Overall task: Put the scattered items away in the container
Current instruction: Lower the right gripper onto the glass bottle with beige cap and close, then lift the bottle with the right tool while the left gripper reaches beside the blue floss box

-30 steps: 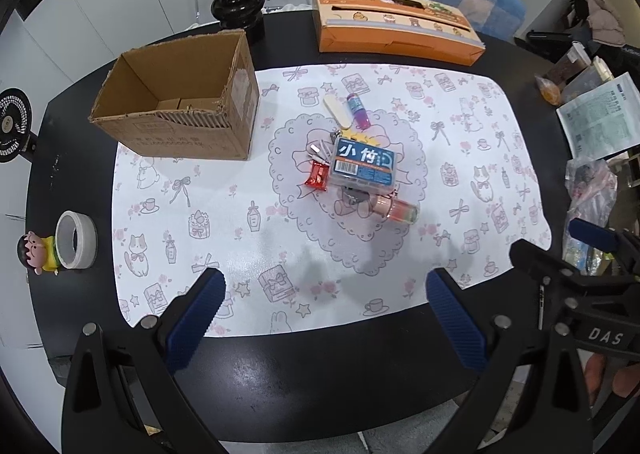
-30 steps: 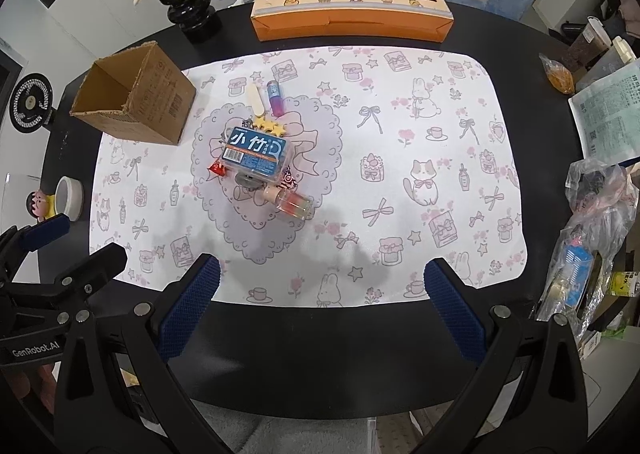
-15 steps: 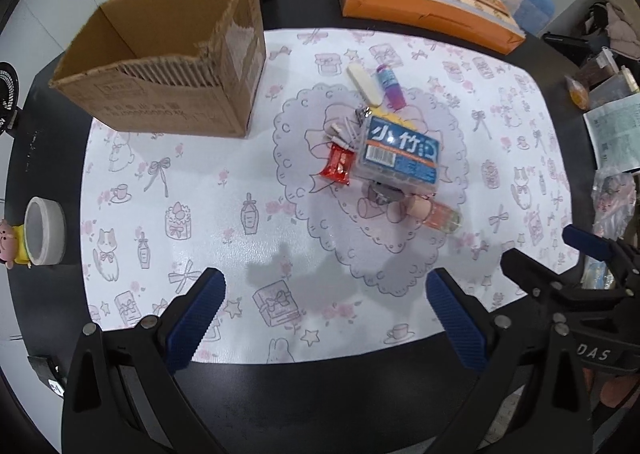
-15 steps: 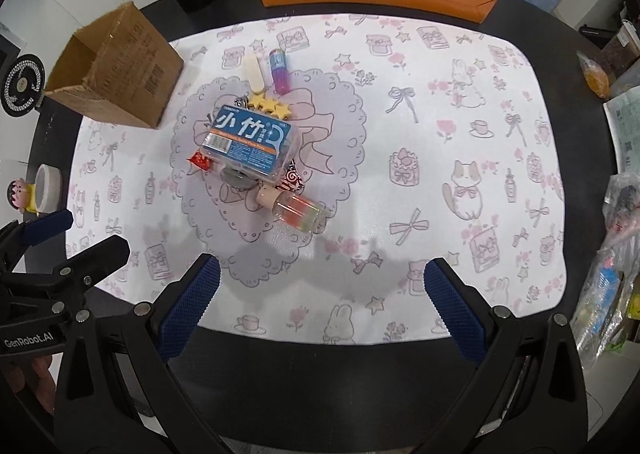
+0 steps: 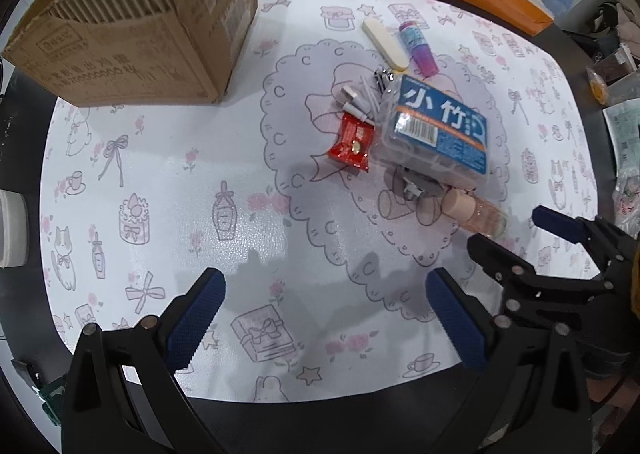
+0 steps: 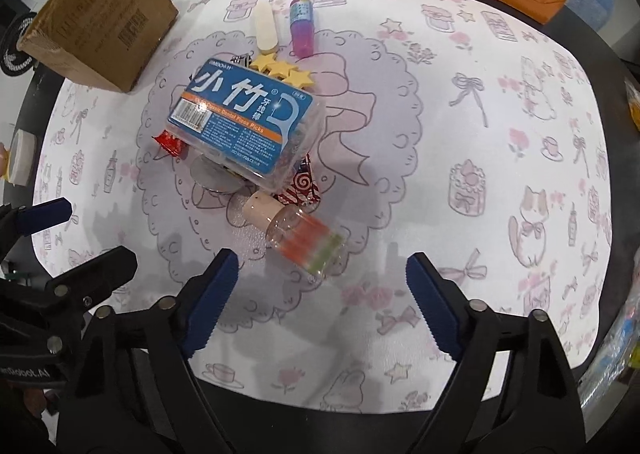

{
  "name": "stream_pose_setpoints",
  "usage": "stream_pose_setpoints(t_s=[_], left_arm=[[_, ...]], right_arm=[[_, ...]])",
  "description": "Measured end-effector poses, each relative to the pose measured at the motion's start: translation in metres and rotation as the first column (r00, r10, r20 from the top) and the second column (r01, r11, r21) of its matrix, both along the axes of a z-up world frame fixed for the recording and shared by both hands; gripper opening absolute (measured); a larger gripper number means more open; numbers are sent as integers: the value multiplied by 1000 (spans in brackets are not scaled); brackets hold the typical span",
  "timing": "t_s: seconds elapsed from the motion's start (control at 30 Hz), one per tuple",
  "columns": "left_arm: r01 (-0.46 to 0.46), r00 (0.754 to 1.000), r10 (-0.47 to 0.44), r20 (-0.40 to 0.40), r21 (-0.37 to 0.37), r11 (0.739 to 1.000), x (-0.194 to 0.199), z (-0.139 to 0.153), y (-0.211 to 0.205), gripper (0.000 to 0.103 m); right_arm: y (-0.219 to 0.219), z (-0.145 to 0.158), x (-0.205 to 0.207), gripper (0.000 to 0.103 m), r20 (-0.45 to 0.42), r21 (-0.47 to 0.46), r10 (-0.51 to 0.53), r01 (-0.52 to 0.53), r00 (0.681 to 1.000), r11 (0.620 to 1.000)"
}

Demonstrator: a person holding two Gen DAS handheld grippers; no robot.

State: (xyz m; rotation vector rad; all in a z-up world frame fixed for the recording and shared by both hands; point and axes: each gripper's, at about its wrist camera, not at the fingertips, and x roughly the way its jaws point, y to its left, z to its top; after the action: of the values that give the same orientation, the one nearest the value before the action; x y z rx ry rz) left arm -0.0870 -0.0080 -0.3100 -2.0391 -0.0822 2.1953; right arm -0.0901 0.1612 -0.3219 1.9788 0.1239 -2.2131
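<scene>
On the heart motif at the middle of the patterned mat [image 6: 440, 158], the loose items lie in one cluster, none yet in the container. Counted: one clear floss-pick box [image 6: 244, 122] with a blue label, resting on top of the pile; one red sachet [image 5: 352, 142] against its left side; one small bottle [image 6: 300, 232] with a peach cap, lying on its side nearest the grippers; one purple tube [image 6: 303, 28]; one cream nail file [image 6: 266, 26] just beside it; three yellow stars [image 6: 286, 72] in a row; one red swirl-print packet [image 6: 302, 186], partly covered. One open cardboard box [image 5: 132, 26] stands at the mat's far left corner, well apart from the cluster. The left gripper [image 5: 324, 318] and the right gripper [image 6: 320, 298] both hover with fingers spread wide, holding nothing.
</scene>
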Motion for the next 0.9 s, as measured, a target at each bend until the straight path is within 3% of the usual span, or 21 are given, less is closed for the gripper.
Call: stream_pose_setpoints(t_s=[0.1,0.33,0.6,0.9], left_arm=[[-2,1000,2,5,-2,1000,-1,-5,1,100],[-11,1000,11,15,-3,1000,-4,-9,3,100],[-4,1000,4,15,0,1000,-13,-11,16,100],[16,1000,-16,-3,15,1000,-31,-13,47,100]], right_arm=[[-3,-9,-3,78,13,-9,20,-19,1000,1000],[-9,-15,-4,50,16,13,60,-60,998,998],[4,-14,-2,49,33,-8,54,-54,998,998],[54,-12,0,49,38,29,-36,35,999,999]])
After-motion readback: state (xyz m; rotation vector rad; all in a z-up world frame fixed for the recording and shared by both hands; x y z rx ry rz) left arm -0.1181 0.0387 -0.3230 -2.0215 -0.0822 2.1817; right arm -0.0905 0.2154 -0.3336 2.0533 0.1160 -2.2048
